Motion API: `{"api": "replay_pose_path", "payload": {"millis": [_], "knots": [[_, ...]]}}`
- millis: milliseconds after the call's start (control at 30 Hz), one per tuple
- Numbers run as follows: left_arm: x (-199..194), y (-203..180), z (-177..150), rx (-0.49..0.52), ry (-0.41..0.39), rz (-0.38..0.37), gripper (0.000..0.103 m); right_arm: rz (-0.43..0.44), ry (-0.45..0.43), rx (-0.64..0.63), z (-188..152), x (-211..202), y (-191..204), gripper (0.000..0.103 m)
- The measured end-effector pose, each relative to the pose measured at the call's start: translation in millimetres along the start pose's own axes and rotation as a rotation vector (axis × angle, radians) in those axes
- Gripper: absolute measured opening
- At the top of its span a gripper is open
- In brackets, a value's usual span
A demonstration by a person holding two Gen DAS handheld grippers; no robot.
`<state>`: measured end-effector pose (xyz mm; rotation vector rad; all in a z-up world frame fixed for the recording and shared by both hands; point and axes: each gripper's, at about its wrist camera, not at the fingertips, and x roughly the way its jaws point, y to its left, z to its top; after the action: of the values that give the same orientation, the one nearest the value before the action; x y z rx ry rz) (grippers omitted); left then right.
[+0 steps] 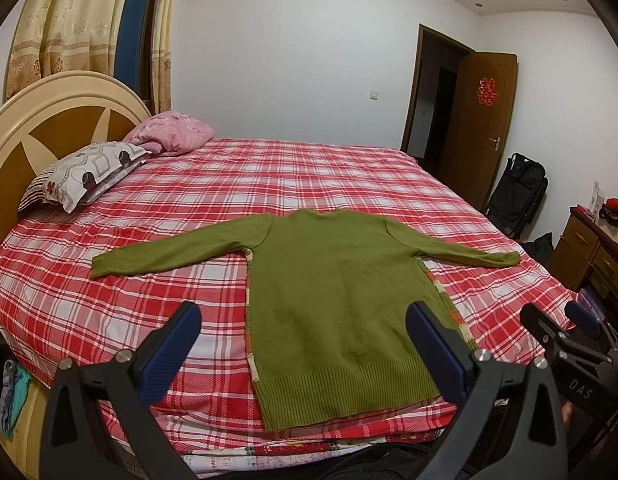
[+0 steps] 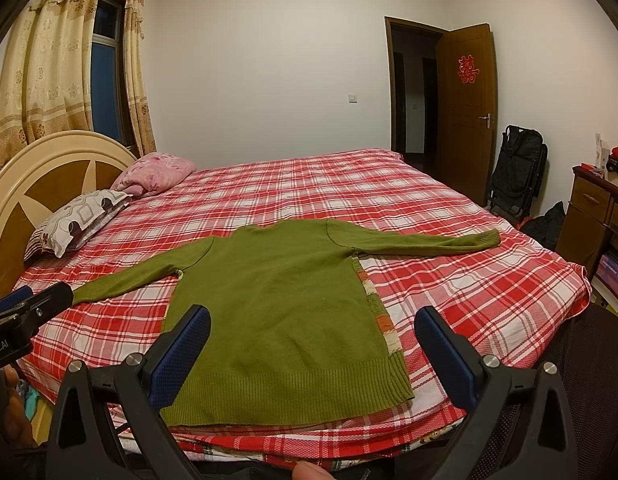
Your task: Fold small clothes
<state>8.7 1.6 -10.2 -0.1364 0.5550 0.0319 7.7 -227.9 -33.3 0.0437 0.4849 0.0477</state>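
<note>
Olive-green knitted long-sleeved sweater lay flat on the bed, back side up, ribbed hem toward the near edge, collar toward the far wall. Both sleeves were spread out to the sides, cuffs resting on the red-and-white plaid bedsheet. A strip of patterned multicolour fabric showed along each side seam.

Left gripper hovered over the near edge of the bed, jaws wide open, holding nothing; the sweater's hem sat between its 2 blue-padded fingers in the left wrist view. Right gripper was likewise wide open and empty, just short of the hem.

At the head of the bed: a grey-and-white patterned pillow, a pink floral bundle beside it, and a cream-and-brown wooden headboard. Beyond the bed, a brown wooden door stood open.
</note>
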Motion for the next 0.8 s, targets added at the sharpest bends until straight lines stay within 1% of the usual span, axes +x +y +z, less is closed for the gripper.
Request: {"api": "replay_pose_path", "payload": {"millis": [500, 600, 733, 800], "knots": [[3.6, 2.8, -1.8, 0.004, 0.014, -0.003, 0.103, 0.032, 0.021, 0.009, -2.5, 8.8, -6.7, 0.102], [8.2, 5.7, -0.4, 0.003, 0.027, -0.008, 0.103, 0.077, 0.023, 0.014, -4.5, 13.1, -8.2, 0.102], [20.8, 14.7, 3.3, -0.004, 0.051, -0.014, 0.103, 0.149, 0.057, 0.033, -8.6, 28.4, -15.4, 0.102], [28.8, 21.9, 5.0, -0.004, 0.061, -0.006, 0.103, 0.171, 0.071, 0.051, -10.8, 37.4, -21.1, 0.102]]}}
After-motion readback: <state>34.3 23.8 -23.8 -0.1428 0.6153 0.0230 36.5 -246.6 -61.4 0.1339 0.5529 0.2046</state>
